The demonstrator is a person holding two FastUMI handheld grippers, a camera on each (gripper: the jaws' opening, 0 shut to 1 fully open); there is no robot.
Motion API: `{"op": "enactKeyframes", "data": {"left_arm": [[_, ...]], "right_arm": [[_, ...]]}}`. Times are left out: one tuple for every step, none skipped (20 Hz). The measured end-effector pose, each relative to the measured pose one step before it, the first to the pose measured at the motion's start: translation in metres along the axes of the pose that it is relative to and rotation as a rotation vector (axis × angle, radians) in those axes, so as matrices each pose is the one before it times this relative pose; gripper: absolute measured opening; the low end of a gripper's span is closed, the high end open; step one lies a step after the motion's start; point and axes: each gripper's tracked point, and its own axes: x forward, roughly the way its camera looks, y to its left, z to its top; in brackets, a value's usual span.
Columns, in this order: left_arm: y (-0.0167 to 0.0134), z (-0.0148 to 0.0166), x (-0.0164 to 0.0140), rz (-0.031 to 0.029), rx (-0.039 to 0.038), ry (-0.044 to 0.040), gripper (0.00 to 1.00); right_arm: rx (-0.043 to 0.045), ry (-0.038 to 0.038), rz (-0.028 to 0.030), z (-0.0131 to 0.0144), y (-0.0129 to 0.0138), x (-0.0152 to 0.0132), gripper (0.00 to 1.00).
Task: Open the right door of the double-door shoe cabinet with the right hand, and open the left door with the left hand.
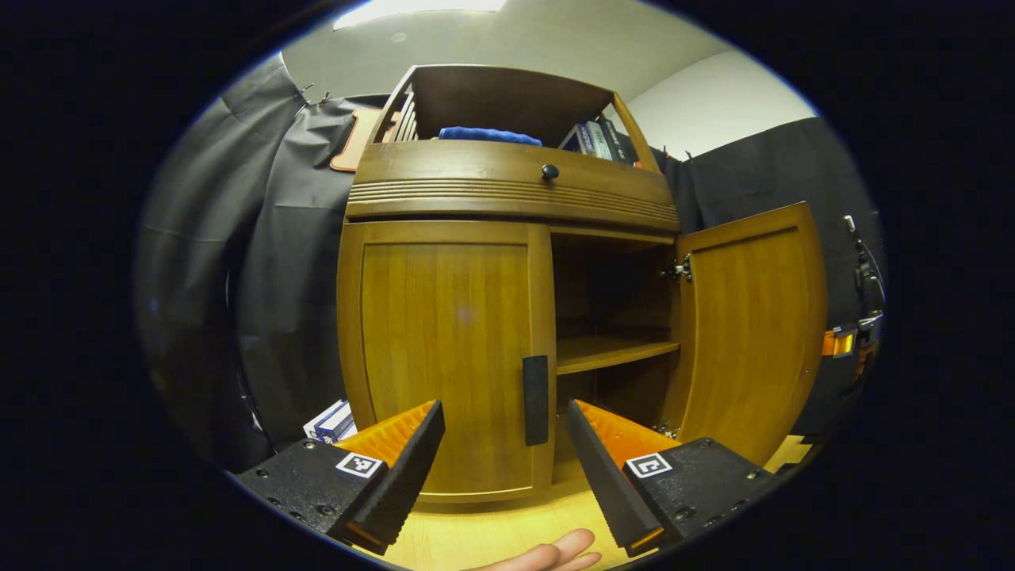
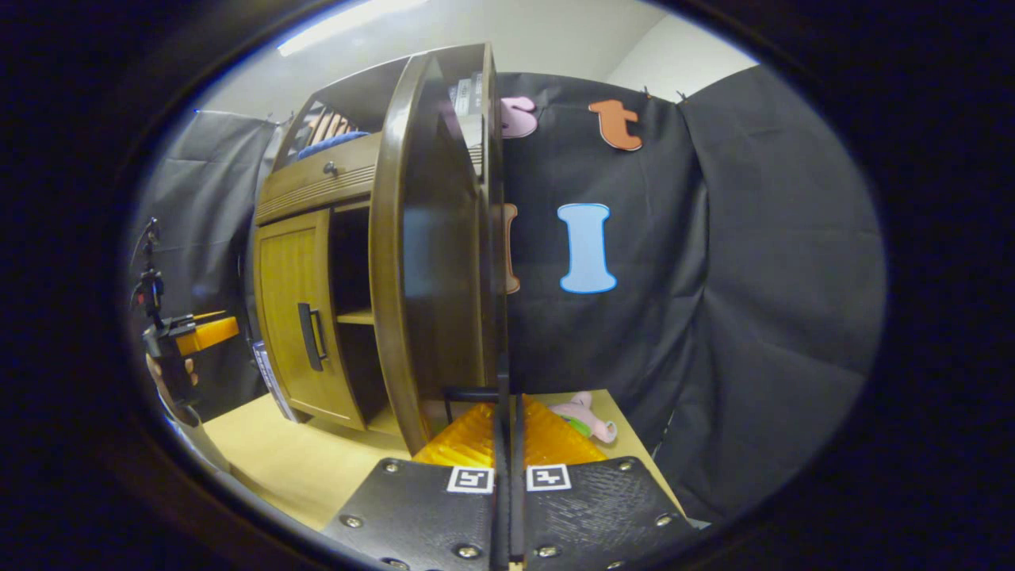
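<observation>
The wooden shoe cabinet stands straight ahead in the left gripper view. Its left door is closed, with a black vertical handle at its inner edge. The right door is swung wide open, baring an inner shelf. My left gripper is open, a little short of the handle, fingers to either side of it. In the right gripper view the right door is seen edge-on, and my right gripper is shut on its free edge beside its handle. The left gripper shows far left.
A blue cloth and books lie on the open top shelf above a drawer knob. Boxes lean beside the cabinet's left foot. A plush toy lies on the wooden floor by the black cloth wall.
</observation>
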Motion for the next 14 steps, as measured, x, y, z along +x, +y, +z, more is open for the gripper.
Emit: {"op": "enactKeyframes", "data": {"left_arm": [[-0.0016,-0.00409,0.00577,0.00327,-0.00243,0.00731,0.92],[-0.00245,-0.0033,0.00581,-0.00438,0.00115,0.00603,0.96],[-0.00259,-0.0031,0.00652,-0.00225,0.00283,0.00709,0.96],[-0.00046,-0.00351,0.00632,0.00127,0.00257,0.00335,0.96],[-0.00059,-0.00284,0.00619,0.00295,0.00336,0.01034,0.92],[0.00057,-0.00362,0.00565,0.00622,-0.00179,0.00722,0.92],[-0.00099,-0.00158,0.00626,0.00417,-0.00153,0.01105,0.92],[-0.00188,-0.00019,0.00593,0.0019,0.00434,0.00675,0.96],[-0.0019,0.00119,0.00753,0.00368,0.00553,0.00324,0.92],[-0.00235,0.0002,0.00803,0.00322,0.00514,0.00455,0.92],[-0.00318,0.00034,0.00839,0.00173,0.00173,0.00468,0.93],[-0.00189,-0.00028,0.00694,0.00616,-0.00234,0.00525,0.93],[-0.003,0.00153,0.00611,0.00107,0.00047,0.00131,0.92],[-0.00307,0.00104,0.0065,0.00032,-0.00132,-0.00184,0.93]], "right_arm": [[0.00187,-0.00759,0.00245,-0.00314,-0.00306,-0.00222,0.01],[-0.00511,-0.00438,-0.00114,-0.0004,-0.0021,-0.00166,0.01],[-0.00536,-0.00212,-0.00261,-0.0017,-0.00097,-0.00328,0.01],[-0.00189,-0.00043,-0.00713,0.00042,0.00002,-0.00286,0.01],[-0.0025,-0.00161,-0.00695,0.00119,0.00056,-0.0039,0.0],[-0.01332,-0.0108,-0.00801,0.0034,-0.00061,-0.00585,0.01],[-0.01278,-0.00923,-0.01112,0.00258,-0.00226,-0.00715,0.01],[-0.01357,-0.01828,-0.01018,0.00661,-0.00302,-0.008,0.01],[-0.02124,-0.0231,-0.01395,0.00684,-0.00082,-0.00917,0.02],[-0.02247,-0.02905,-0.01247,0.01002,0.00083,-0.01024,0.02],[-0.01667,-0.02056,-0.01516,0.00846,0.00159,-0.01341,0.01],[-0.02324,-0.01991,-0.01164,0.00917,0.00167,-0.01399,0.01],[-0.01888,-0.02752,-0.0183,0.01048,0.00014,-0.01136,0.23],[-0.00928,-0.02496,-0.00417,0.01068,0.00431,-0.01054,0.45]]}}
